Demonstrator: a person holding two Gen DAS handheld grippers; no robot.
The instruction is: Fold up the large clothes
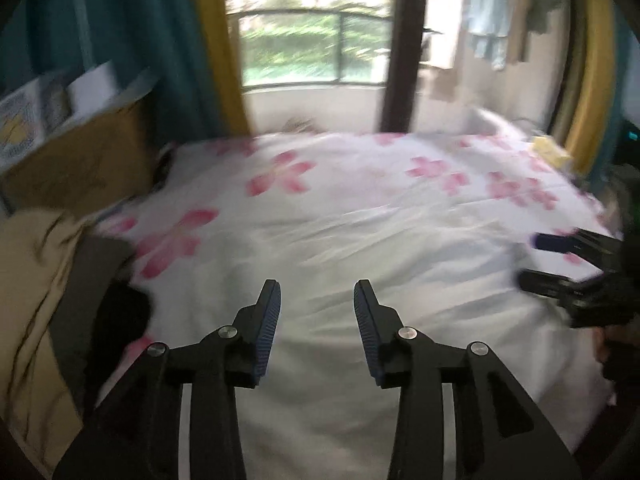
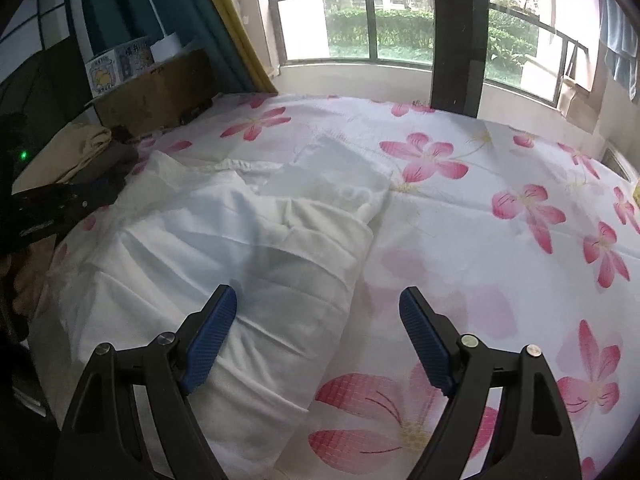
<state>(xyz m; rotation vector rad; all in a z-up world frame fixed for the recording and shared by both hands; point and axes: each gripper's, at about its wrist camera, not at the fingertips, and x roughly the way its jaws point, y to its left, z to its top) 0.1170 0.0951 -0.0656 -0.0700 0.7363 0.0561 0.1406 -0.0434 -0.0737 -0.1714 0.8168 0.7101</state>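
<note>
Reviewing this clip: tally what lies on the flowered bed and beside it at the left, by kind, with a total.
White garment, lying on the bedsheet: 1
Beige folded cloth, left of the bed: 1
Cardboard box, at the far left corner: 1
Claws over the bed: 2, left claw and right claw, both empty
Total: 5

Both your wrist cameras look down close over the flowered bed [image 1: 360,208] [image 2: 460,208] toward the window [image 1: 304,48] [image 2: 360,24], sharing it.

One white garment [image 2: 240,240], one flowered bedsheet [image 2: 500,168], two grippers [image 2: 316,320] [image 1: 316,312].
</note>
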